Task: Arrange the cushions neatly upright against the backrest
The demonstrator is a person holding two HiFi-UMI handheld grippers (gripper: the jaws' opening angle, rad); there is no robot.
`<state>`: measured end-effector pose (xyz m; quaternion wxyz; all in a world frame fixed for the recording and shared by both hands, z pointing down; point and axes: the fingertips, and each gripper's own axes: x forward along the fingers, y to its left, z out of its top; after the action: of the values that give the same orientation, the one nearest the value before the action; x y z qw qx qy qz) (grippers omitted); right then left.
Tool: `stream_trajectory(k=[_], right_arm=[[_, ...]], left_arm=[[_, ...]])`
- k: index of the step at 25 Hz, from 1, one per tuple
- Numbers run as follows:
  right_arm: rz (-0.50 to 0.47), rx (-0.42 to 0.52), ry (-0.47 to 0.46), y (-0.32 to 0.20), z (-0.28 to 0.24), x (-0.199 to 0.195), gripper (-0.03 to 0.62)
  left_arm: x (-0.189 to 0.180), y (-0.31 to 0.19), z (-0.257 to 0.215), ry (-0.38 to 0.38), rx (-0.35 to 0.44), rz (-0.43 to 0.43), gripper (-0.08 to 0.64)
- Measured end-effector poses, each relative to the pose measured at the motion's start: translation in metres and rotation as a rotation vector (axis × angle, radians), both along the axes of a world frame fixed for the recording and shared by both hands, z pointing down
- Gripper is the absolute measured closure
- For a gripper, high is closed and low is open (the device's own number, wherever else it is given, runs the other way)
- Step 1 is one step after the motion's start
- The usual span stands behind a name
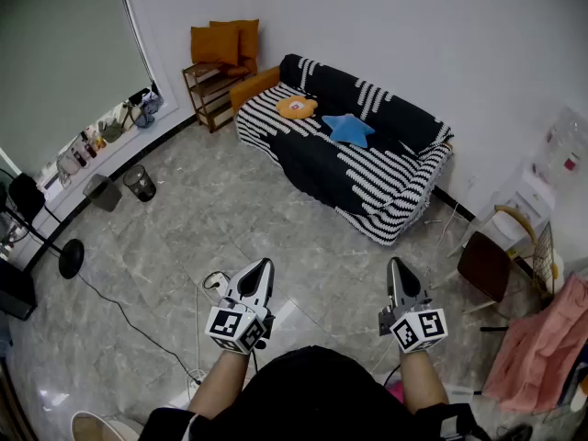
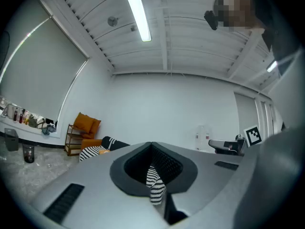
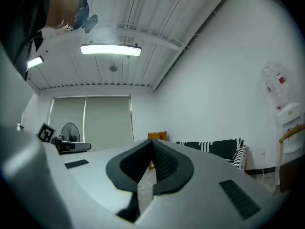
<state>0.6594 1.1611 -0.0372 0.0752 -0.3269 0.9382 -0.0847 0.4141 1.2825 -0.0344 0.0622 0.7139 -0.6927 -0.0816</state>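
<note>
Grey tiled floor [image 1: 239, 219] is stretching from the person to a striped sofa [image 1: 367, 186] against the far wall.

Left gripper [image 1: 265, 265]: fingers [image 1: 256, 281] are clenched together, gripping nothing. Right gripper [image 1: 395, 265]: likewise clenched and empty. Both are pointing forward, low over the floor.

Risks, as judged from here:
- A cable [image 1: 129, 317] is trailing across the floor just left of the left gripper and could be snagging a foot on the approach.
- Fingers arriving clenched would be shoving a cushion rather than gripping it.
- Soft cushions set too shallow may be slumping flat again.

Well apart from both grippers, ahead of them, an orange cushion [image 1: 296, 107] and a blue cushion [image 1: 348, 129] are lying flat on the seat. Neither is leaning on the backrest [image 1: 386, 108]. Further orange cushions [image 1: 219, 42] are sitting on a shelf [image 1: 207, 90] left of the sofa.
</note>
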Motion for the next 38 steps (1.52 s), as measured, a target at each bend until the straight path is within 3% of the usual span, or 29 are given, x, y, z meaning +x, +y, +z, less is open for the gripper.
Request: stream_trajectory(k=[17, 26, 28, 29, 31, 33, 38], right_arm=[[0.016, -0.026, 0.014, -0.014, 0.008, -0.004, 0.565], [0.002, 0.048, -0.055, -0.01, -0.008, -0.021, 0.558], [0.005, 0.044, -0.053, -0.01, -0.008, -0.029, 0.414], [0.004, 0.041, -0.048, -0.009, -0.007, -0.033, 0.372], [0.002, 0.034, -0.032, -0.006, -0.003, -0.04, 0.34], [0.007, 0.023, -0.014, -0.001, 0.004, -0.047, 0.306], [0.023, -0.024, -0.023, 0.011, 0.014, -0.069, 0.278]], left_arm=[[0.001, -0.022, -0.001, -0.044, -0.029, 0.047, 0.543], [-0.022, -0.02, -0.006, -0.087, -0.04, 0.024, 0.537], [-0.03, -0.017, -0.008, -0.081, -0.036, 0.02, 0.534], [-0.034, -0.016, -0.008, -0.073, -0.038, 0.022, 0.513], [-0.042, -0.014, -0.007, -0.051, -0.045, 0.031, 0.356], [-0.051, -0.008, -0.003, -0.044, -0.053, 0.037, 0.277], [-0.072, 0.002, 0.008, -0.058, -0.077, 0.053, 0.221]])
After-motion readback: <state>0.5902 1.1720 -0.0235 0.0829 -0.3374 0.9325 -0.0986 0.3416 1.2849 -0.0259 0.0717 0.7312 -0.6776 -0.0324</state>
